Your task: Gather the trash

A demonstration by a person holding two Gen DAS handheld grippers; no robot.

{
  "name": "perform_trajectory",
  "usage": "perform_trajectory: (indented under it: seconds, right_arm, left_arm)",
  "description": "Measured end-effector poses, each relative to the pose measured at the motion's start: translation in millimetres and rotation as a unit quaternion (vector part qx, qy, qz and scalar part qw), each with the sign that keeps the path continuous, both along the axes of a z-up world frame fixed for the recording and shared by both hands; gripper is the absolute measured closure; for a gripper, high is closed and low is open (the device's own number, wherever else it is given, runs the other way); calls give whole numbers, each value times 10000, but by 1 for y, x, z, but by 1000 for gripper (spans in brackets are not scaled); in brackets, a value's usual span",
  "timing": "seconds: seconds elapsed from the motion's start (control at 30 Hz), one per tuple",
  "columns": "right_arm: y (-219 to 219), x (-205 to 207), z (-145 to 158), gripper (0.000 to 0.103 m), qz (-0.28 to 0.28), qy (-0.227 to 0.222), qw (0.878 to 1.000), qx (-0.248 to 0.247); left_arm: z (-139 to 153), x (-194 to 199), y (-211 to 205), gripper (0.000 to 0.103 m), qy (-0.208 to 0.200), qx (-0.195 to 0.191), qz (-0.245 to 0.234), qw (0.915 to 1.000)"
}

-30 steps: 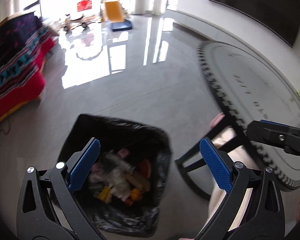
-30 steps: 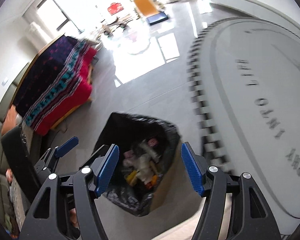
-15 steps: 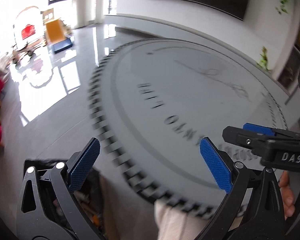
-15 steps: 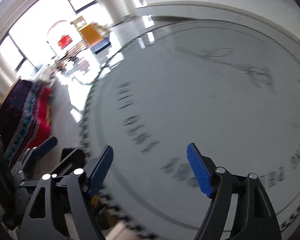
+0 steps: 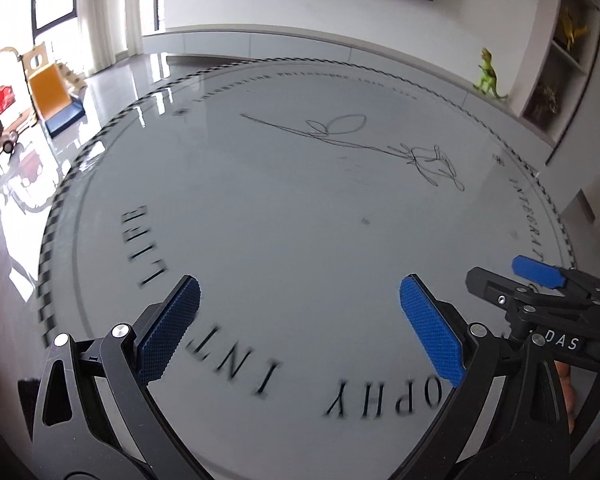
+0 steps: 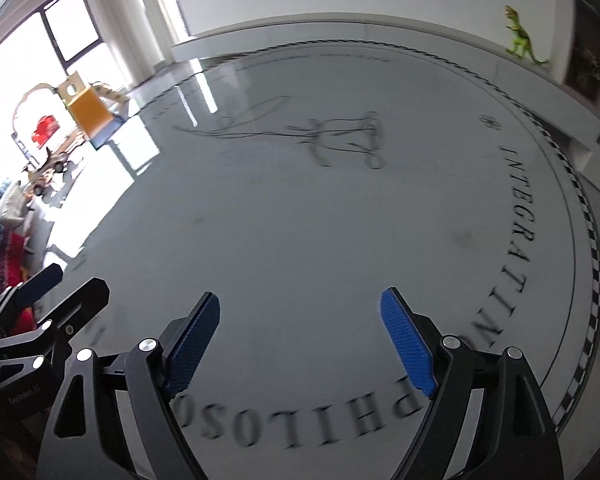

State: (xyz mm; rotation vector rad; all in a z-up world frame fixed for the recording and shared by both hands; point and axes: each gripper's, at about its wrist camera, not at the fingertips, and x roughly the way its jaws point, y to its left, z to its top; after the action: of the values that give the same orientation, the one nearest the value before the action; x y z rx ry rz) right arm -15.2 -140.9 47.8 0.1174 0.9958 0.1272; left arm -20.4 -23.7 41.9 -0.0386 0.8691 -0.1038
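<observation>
The left tongs [image 5: 300, 320] stand wide apart with nothing between the blue pads, positioned above the near part of a round grey bench [image 5: 300, 208]. The right tongs [image 6: 300, 334] are likewise spread wide and hold nothing; the jaws have just been opening further. In the left wrist view the right tongs appear at the right edge, beside the left tongs and apart from them, with fingers of a hand [image 5: 568, 376] visible behind. In the right wrist view the left tongs appear at the lower left edge. The bench surface beneath both tools carries printed black lettering, a line drawing of a flower [image 5: 380, 144] near its middle, and a checked border along the rim. No trash item is visible on the bench surface in either view, so the location of the trash cannot be told. Beyond the bench, a green toy dinosaur [image 6: 522, 40] stands on a low white ledge, and a yellow toy slide [image 5: 50, 92] stands on the glossy floor by the bright windows.
</observation>
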Motion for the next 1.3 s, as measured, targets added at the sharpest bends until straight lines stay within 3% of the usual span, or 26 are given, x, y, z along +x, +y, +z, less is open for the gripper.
perform_trajectory:
  seconds: [0.33, 0.53, 0.73, 1.3]
  right_arm:
    - [0, 11, -19, 18, -95, -271, 9972, -684]
    - [-5, 15, -22, 12, -149, -283, 9972, -680]
    - [-7, 22, -25, 3, -51, -202, 9975, -676]
    - [-6, 21, -24, 3, -52, -209, 9974, -691]
  left_arm:
    - [-25, 25, -12, 6, 169, 222, -52, 9996]
    - [-30, 32, -4, 6, 374, 64, 171, 9991]
    - [-34, 36, -17, 6, 494, 475, 187, 9975]
    - [-34, 36, -18, 6, 494, 472, 185, 9975]
